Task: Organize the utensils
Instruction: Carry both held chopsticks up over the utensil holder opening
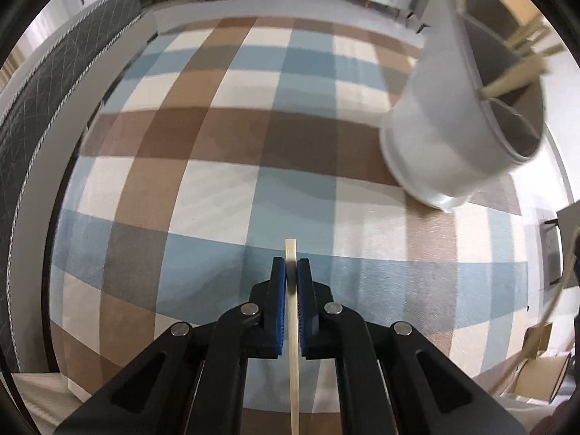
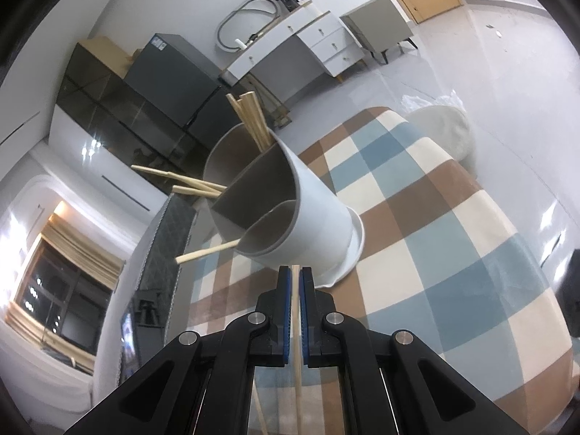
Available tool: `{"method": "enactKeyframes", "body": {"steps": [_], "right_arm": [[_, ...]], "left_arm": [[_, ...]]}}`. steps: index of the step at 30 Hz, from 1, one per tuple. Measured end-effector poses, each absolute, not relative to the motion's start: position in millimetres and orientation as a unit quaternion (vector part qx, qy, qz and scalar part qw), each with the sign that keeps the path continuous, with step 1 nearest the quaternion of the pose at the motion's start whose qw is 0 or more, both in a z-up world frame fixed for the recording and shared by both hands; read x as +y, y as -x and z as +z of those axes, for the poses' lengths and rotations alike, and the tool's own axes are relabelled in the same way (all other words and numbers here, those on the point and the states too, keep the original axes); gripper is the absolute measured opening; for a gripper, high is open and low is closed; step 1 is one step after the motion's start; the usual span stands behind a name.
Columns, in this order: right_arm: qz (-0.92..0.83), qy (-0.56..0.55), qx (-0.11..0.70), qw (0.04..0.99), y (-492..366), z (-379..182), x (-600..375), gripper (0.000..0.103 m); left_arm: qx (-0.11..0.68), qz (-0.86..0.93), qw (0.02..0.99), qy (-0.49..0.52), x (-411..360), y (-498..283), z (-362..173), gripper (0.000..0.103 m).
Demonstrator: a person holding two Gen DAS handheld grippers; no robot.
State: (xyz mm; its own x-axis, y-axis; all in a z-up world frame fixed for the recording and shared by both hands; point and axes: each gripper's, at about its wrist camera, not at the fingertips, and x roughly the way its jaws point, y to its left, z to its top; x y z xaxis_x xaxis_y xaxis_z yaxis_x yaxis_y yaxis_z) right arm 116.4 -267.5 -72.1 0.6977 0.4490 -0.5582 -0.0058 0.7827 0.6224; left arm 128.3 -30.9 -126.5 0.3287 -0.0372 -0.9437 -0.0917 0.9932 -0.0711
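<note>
My left gripper (image 1: 291, 266) is shut on a pale wooden chopstick (image 1: 293, 344), whose blunt end pokes just past the blue pads above the checked cloth. The white utensil holder (image 1: 435, 134), with grey inner compartments and several chopsticks (image 1: 514, 72) in it, stands at the upper right of that view, apart from the gripper. In the right wrist view my right gripper (image 2: 296, 275) is shut on another chopstick (image 2: 297, 326), just in front of the holder (image 2: 315, 210). Several chopsticks (image 2: 253, 123) stick out of its compartments.
A table under a blue, brown and cream checked cloth (image 1: 224, 166) carries the holder. A dark quilted cushion (image 1: 54, 116) runs along the left. White drawers (image 2: 326, 43), dark cabinets (image 2: 137, 101) and a white bundle (image 2: 446, 127) stand beyond the table.
</note>
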Motion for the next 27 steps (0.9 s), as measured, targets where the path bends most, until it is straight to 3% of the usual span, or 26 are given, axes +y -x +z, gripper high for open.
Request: {"method": "enactKeyframes", "body": {"steps": [27], "right_arm": [[0.147,-0.198,0.324,0.913,-45.9,-41.9,-227.8,0.004]], "left_arm": [[0.477,-0.073,0.875,0.022,-35.6,-82.0,-43.8,0.001]]}}
